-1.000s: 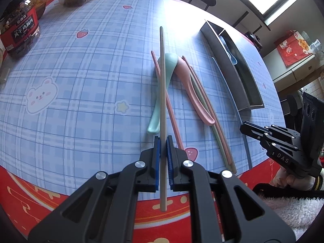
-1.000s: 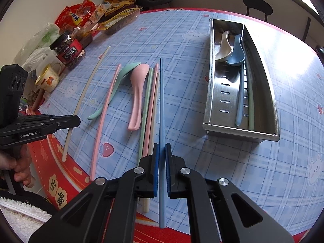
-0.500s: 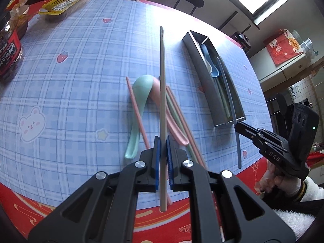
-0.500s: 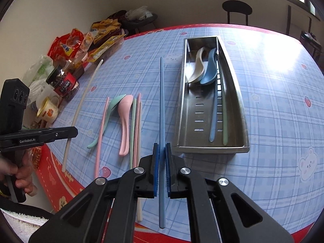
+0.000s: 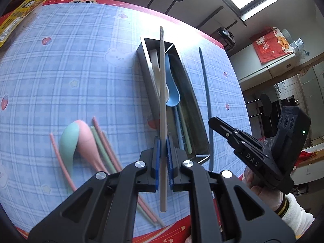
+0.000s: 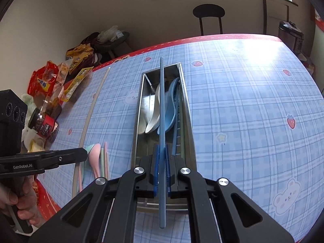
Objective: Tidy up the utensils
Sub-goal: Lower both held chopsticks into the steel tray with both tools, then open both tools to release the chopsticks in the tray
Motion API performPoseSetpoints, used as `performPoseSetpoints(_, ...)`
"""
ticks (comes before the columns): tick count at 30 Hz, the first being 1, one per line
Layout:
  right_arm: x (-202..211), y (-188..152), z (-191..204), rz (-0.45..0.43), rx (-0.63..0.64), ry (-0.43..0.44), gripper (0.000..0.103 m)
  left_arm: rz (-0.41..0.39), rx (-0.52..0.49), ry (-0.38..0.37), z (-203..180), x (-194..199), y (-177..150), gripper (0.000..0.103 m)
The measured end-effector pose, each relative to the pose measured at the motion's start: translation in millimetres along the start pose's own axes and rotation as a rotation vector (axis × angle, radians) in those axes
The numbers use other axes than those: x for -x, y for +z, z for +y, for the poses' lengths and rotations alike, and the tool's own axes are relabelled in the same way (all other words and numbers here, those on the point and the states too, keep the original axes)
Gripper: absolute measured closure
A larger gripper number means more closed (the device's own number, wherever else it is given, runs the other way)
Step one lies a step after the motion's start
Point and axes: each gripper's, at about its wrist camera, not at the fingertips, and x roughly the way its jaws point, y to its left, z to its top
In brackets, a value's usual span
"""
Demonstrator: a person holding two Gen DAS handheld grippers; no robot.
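Pastel spoons and chopsticks lie loose on the checked tablecloth at left; the left gripper is clamped on a beige chopstick above the steel tray; the right gripper pinches a blue chopstick over that same tray, which holds two spoons.

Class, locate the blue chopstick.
The blue chopstick is clamped in the right hand-held gripper, held above the metal tray, in line with it.

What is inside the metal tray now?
In the metal tray: a beige spoon, a blue spoon, a blue chopstick and a green chopstick. The held blue chopstick covers part of the spoons.
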Motion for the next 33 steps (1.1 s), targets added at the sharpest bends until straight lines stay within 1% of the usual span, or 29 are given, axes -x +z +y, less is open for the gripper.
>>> performPoseSetpoints(4, -16, 16, -7, 0.009, -0.013, -0.015, 0.097, -0.001, 0.021, -0.010, -12, -19, 22, 0.092)
performPoseSetpoints(8, -31, 19, -9, 0.032, -0.010, -0.021, 0.097, 0.022, 0.046, -0.013, -18, -41, 39, 0.092)
performPoseSetpoints(12, -42, 18, -13, 0.054, -0.024, -0.019, 0.097, 0.052, 0.070, -0.017, -24, -63, 47, 0.092)
performPoseSetpoints(16, -46, 18, -15, 0.064, -0.023, -0.016, 0.097, 0.078, 0.068, -0.014, -31, -80, 49, 0.092)
performPoseSetpoints(21, -46, 18, -20, 0.070, -0.044, -0.004, 0.096, 0.104, 0.076, -0.015, -32, -97, 53, 0.092)
performPoseSetpoints(25, -37, 20, -20, 0.042, -0.041, -0.005, 0.095, 0.124, 0.086, -0.017, -35, -110, 55, 0.092)
performPoseSetpoints(29, -23, 22, -26, 0.013, -0.054, -0.026, 0.095, 0.147, 0.095, -0.029, -37, -123, 56, 0.092)
performPoseSetpoints(31, -16, 22, -30, 0.002, -0.063, -0.035, 0.093, 0.162, 0.082, -0.047, -44, -131, 58, 0.092)
performPoseSetpoints(32, -14, 22, -31, -0.002, -0.066, -0.039, 0.088, 0.166, 0.065, -0.050, -48, -133, 59, 0.092)
performPoseSetpoints(33, -11, 23, -33, -0.004, -0.066, -0.045, 0.078, 0.156, 0.051, -0.039, -51, -133, 60, 0.086)
